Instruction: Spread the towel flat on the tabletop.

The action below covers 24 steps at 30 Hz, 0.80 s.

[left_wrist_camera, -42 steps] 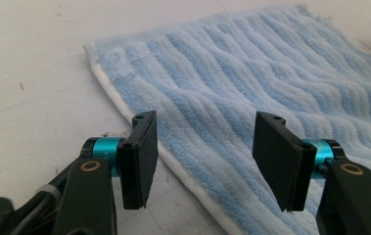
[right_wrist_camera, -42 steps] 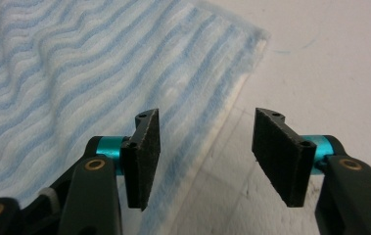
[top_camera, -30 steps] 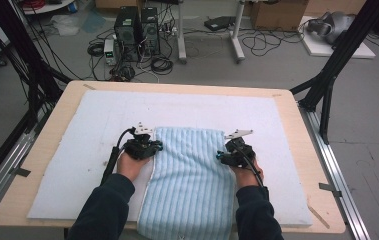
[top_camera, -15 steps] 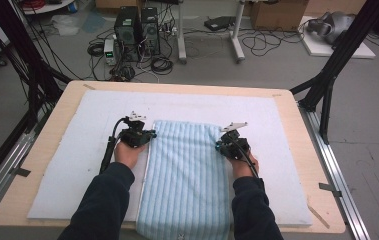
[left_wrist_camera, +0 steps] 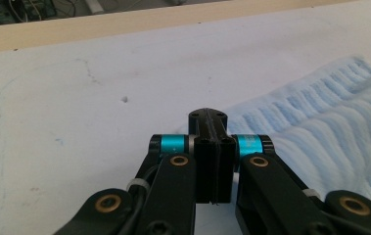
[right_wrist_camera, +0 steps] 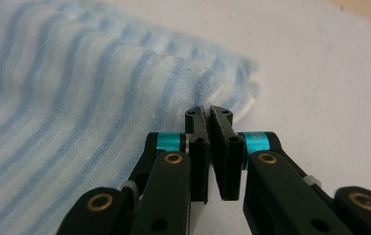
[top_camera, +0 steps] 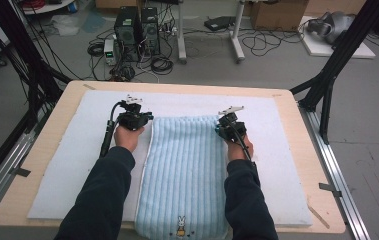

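behind the wooden surface (top_camera: 287, 105) the floor is full of cables and computer boxes. on the surface lies a white mat (top_camera: 67, 150), and on the mat lies a blue striped towel (top_camera: 187, 170). it runs from the middle of the mat down to the near edge, where a small bunny picture sits on it.

the left tool (top_camera: 136, 116) is at the far left corner of the towel. its jaws are pressed together, and i cannot tell if any cloth is caught between them, since the towel edge sits just beside the jaws in the left gripper view (left_wrist_camera: 207, 128). the right tool (top_camera: 227, 123) is at the far right corner. its jaws have just been closing and now they are together. in the right gripper view (right_wrist_camera: 211, 123) the towel corner lies right at their tips, but i cannot tell if it is pinched.

this looks like the start of folding or pulling the towel by its two far corners. to do it well, both tools should have a good bite of cloth first. then both hands should lift together and go at the same speed, so the towel stays straight and does not bunch up.
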### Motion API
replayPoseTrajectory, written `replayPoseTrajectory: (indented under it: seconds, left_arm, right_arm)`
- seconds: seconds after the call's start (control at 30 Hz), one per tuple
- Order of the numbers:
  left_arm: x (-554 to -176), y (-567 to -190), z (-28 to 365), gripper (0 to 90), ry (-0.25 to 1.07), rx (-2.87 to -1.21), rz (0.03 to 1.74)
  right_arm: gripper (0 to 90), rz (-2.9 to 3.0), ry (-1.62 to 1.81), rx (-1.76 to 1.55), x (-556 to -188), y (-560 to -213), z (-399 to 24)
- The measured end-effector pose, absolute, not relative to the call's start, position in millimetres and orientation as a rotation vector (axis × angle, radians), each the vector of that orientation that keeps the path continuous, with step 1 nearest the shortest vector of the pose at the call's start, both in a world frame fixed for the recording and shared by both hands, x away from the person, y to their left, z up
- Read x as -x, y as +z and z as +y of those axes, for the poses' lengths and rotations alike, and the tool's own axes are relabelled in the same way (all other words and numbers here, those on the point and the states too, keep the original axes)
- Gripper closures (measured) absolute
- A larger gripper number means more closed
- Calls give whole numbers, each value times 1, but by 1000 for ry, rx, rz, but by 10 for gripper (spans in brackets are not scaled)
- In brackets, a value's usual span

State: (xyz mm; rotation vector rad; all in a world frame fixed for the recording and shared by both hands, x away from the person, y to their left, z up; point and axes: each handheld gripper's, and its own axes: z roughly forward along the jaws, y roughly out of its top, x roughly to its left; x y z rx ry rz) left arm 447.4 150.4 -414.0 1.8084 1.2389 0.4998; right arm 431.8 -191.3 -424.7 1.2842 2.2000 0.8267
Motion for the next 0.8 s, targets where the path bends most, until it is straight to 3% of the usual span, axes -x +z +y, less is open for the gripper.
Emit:
replayPoseTrajectory:
  seconds: [0.13, 0.23, 0.37, 0.53, 0.8]
  left_arm:
    - [-445, -423, 150, 894, 452, -1843, 1238]
    - [-443, -427, 149, 716, 423, -1831, 1271]
    - [-442, -425, 153, 565, 396, -1793, 1255]
    - [-446, -423, 152, 526, 398, -1719, 1229]
    - [-459, -430, 145, 529, 372, -1742, 1252]
  right_arm:
    - [824, 2214, 884, -1276, -432, -427, -192]
    - [622, 2221, 886, -1267, -431, -427, -186]
    - [516, 2197, 930, -1307, -429, -421, -193]
    - [512, 2100, 1010, -1373, -432, -416, -209]
    - [503, 2107, 983, -1366, -447, -413, -208]
